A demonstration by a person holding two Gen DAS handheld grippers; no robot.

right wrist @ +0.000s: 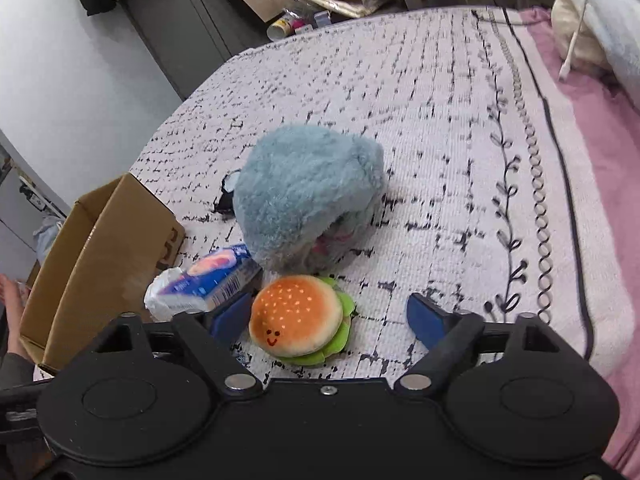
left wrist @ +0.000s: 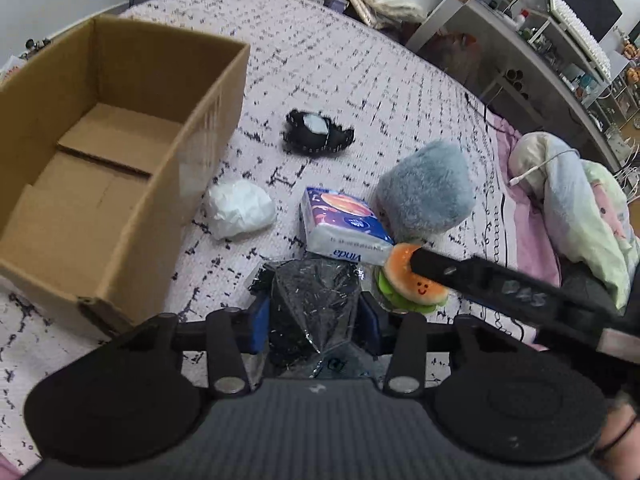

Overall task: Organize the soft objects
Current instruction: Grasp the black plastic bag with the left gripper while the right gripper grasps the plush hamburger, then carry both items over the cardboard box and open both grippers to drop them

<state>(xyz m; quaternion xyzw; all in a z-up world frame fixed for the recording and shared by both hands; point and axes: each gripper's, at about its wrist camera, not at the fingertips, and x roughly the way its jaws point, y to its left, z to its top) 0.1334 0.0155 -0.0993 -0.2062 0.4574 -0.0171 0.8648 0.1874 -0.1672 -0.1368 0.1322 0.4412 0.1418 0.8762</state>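
Left wrist view: left gripper (left wrist: 316, 316) clamps one clear bag (left wrist: 316, 300); one cardboard box (left wrist: 120, 152), one tissue pack (left wrist: 344, 224), one blue plush (left wrist: 424, 192). Right gripper (right wrist: 328, 318) unclenched around one burger plush (right wrist: 300, 318).

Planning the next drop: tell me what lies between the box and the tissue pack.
In the left wrist view, a crumpled white wad lies on the bedspread between the box and the tissue pack, close beside the box's wall.
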